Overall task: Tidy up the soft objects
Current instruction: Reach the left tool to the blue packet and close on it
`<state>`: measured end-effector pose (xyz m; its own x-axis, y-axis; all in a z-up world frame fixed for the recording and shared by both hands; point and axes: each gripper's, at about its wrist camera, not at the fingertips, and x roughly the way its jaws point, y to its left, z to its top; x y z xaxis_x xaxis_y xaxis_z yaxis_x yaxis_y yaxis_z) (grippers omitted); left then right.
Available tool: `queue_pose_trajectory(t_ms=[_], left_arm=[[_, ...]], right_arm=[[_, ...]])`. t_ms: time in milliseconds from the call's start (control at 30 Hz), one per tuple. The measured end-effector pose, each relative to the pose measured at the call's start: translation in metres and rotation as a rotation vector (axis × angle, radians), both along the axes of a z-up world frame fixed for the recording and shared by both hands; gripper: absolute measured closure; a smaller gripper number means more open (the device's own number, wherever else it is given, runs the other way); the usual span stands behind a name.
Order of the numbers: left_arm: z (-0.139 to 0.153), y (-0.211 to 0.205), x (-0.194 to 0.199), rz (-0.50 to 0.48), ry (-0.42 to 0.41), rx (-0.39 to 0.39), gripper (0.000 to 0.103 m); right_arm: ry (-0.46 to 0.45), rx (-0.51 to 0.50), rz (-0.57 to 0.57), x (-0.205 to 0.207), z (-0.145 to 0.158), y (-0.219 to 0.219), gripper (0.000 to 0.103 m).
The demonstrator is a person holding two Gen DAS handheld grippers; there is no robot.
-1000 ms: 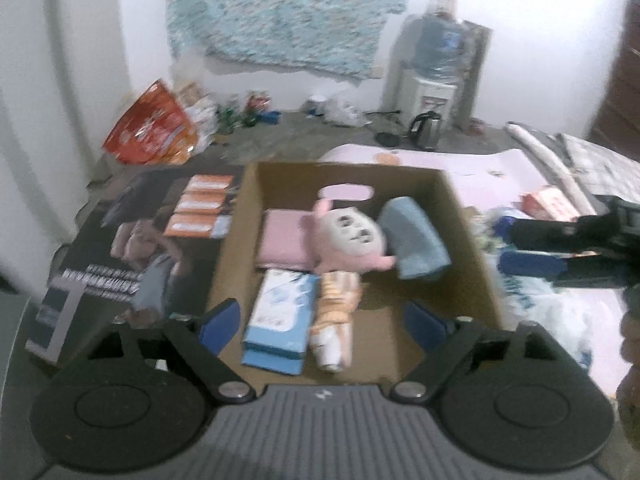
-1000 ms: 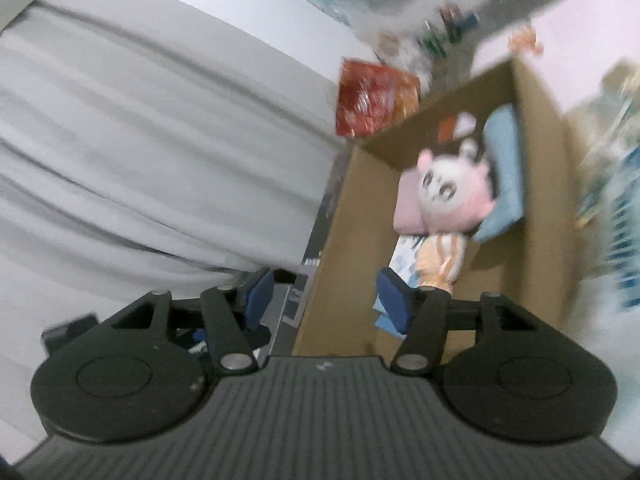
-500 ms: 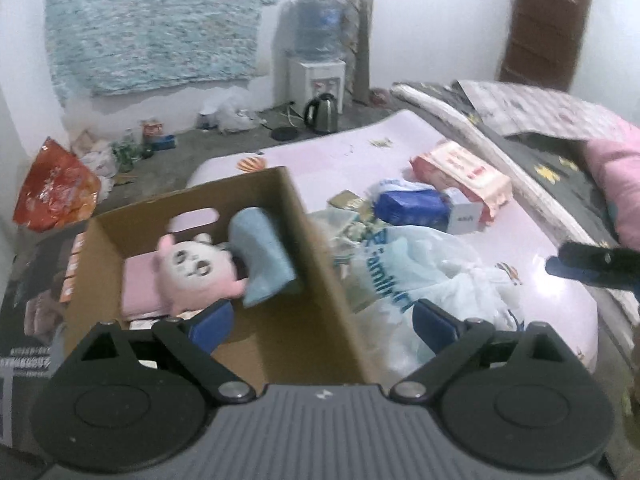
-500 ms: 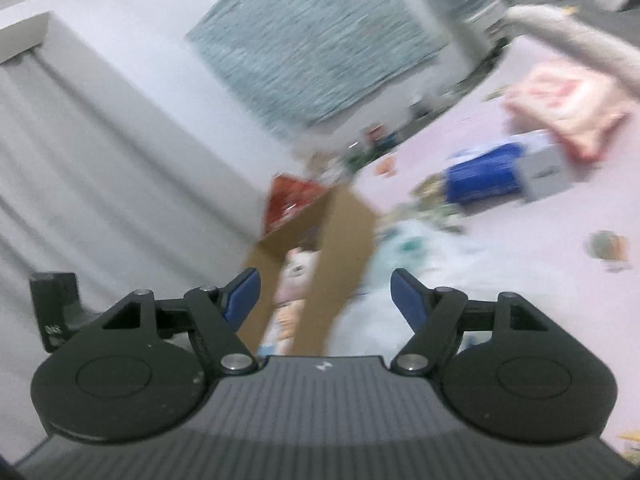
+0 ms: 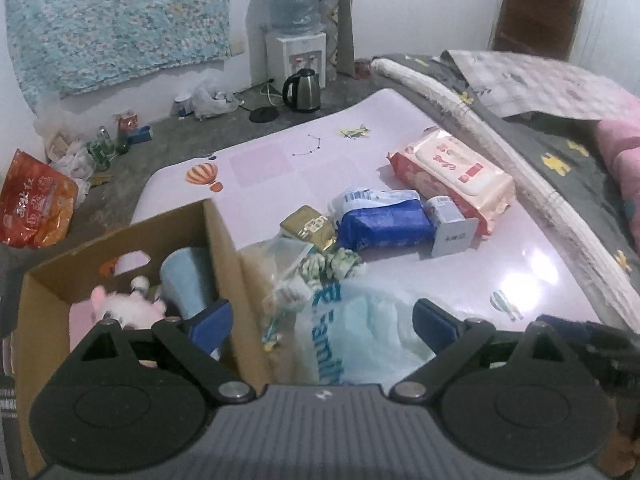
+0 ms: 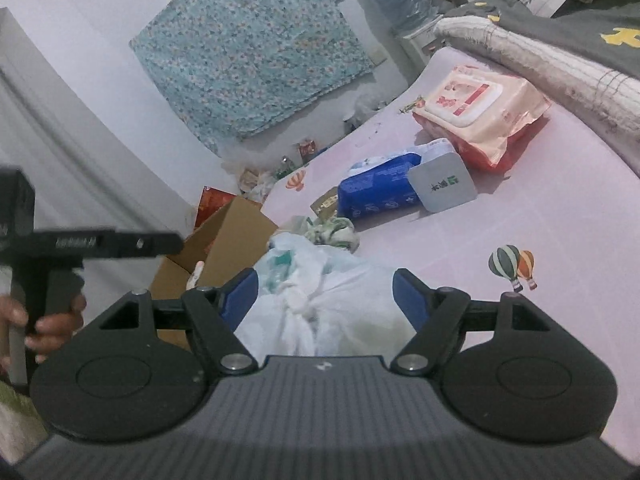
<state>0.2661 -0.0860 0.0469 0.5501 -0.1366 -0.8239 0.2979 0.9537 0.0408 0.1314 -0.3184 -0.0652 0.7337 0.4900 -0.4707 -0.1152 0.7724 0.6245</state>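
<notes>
A cardboard box (image 5: 224, 236) at the left holds a pink plush toy (image 5: 128, 310) and a rolled blue towel (image 5: 188, 280). The box also shows in the right wrist view (image 6: 228, 232). Beside it on the pink mat lie a white plastic bag (image 5: 360, 328), a blue tissue pack (image 5: 384, 224), a pink wipes pack (image 5: 452, 172), a small grey box (image 5: 454, 228) and a gold packet (image 5: 308, 226). My left gripper (image 5: 322, 322) is open and empty above the bag. My right gripper (image 6: 324, 292) is open and empty over the same bag (image 6: 320, 292).
A green-white cloth bundle (image 6: 334, 232) lies between bag and tissue pack (image 6: 380, 188). A rolled mat and dark bedding (image 5: 520, 132) border the right side. A kettle (image 5: 302, 88), water dispenser (image 5: 294, 36) and a red bag (image 5: 34, 208) stand on the floor behind.
Both grippers swung right, away from above the box towards the white bag and the loose packs on the mat. Both stayed open.
</notes>
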Motion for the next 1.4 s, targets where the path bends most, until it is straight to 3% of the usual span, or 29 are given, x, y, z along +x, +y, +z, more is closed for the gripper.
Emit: queue_pose_trajectory(t_ms=[200,300,400,533,700,800,1033,1167,1233,1300,1400], left_arm=[[-0.018,-0.04,0.05,-0.028,0.046,0.022,0.006],[-0.028,-0.064,0.067,-0.088,0.012,0.056,0.006],[-0.041,-0.09,0.078,-0.205,-0.056,0.155,0.006],[-0.068,-0.123,0.085,-0.415,-0.148,0.366,0.006],[-0.11,-0.149,0.097,-0.674,-0.167,0.562,0.006],[-0.131,-0.157,0.109,-0.745,-0.155,0.621,0.006],[-0.165,-0.174,0.126,-0.894,-0.123,0.665,0.003],[-0.173,-0.181,0.132,-0.917,-0.112,0.665,0.001],[-0.171,-0.18,0.135,-0.914,-0.092,0.642,0.005],[-0.168,-0.178,0.136,-0.91,-0.057,0.605,0.022],[-0.167,-0.177,0.132,-0.894,-0.052,0.608,0.033]], right_arm=[[0.007,-0.01,-0.049,0.022,-0.011,-0.019,0.029],[0.007,-0.021,-0.059,0.037,-0.016,-0.026,0.029],[0.005,-0.056,-0.068,0.05,-0.02,-0.031,0.029],[0.0,-0.135,-0.049,0.07,-0.022,-0.033,0.029],[0.01,-0.138,-0.033,0.089,-0.029,-0.039,0.029],[0.021,-0.134,-0.037,0.092,-0.035,-0.04,0.029],[0.038,-0.092,-0.04,0.091,-0.05,-0.042,0.028],[0.053,-0.066,-0.036,0.09,-0.057,-0.042,0.028],[0.057,-0.057,-0.034,0.089,-0.059,-0.041,0.028],[0.06,-0.047,-0.031,0.088,-0.06,-0.04,0.027],[0.069,-0.031,-0.032,0.088,-0.062,-0.038,0.027]])
